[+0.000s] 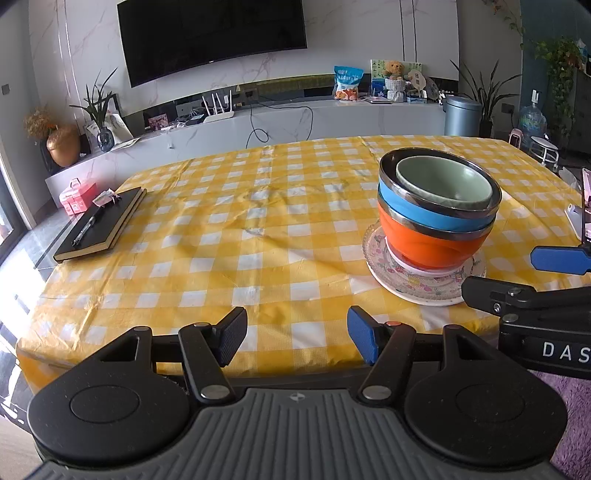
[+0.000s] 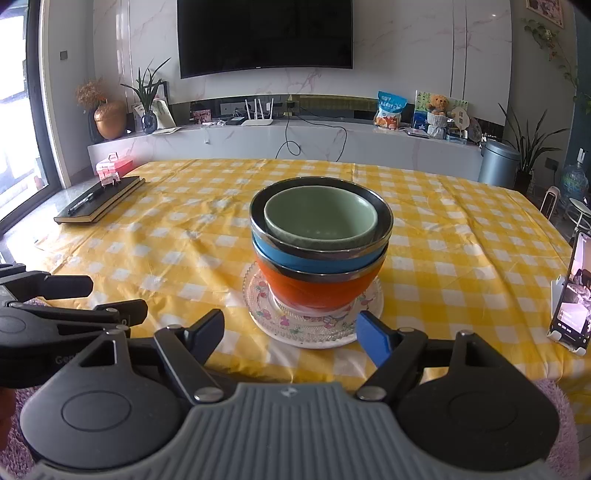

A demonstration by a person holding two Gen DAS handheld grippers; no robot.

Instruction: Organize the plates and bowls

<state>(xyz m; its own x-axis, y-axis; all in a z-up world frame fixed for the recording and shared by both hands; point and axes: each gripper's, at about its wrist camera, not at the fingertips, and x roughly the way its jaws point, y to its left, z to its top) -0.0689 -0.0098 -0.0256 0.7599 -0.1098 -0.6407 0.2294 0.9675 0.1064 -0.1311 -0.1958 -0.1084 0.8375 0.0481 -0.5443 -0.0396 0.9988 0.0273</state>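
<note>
- Three bowls are nested in one stack: a green bowl (image 2: pixel 320 218) innermost, sitting in a blue bowl (image 2: pixel 317 254) with a steel rim, which sits in an orange bowl (image 2: pixel 317 288), also steel-rimmed.
- The stack stands on a clear glass plate (image 2: pixel 314 321) with a flower pattern; under it a white plate (image 2: pixel 295 338) edge shows, so two plates can be counted, though I cannot tell if more lie between.
- The whole pile rests on the bench (image 2: pixel 461 229), covered in a yellow-and-white checked cloth, close to its near edge.
- Left claw (image 1: pixel 297 336): released, jaws spread wide, nothing between them; it hovers at the near edge of the bench, with the pile off to its right.
- Right claw (image 2: pixel 290 334): released, jaws apart and empty, pointing straight at the pile, its fingertips just short of the plates.
- In the left wrist view the right claw's body carries white letters "DAS", cut off by the frame edge.
- One black notebook (image 1: pixel 101 225) lies at the far left of the bench with one pen (image 1: pixel 84 230) on top.
- One phone (image 2: pixel 570 291) stands propped at the right edge, screen lit; its text is too small to read.
- One television (image 2: pixel 264 33) hangs on the wall behind.
- One pink box (image 1: pixel 77 197) sits beyond the notebook.
</note>
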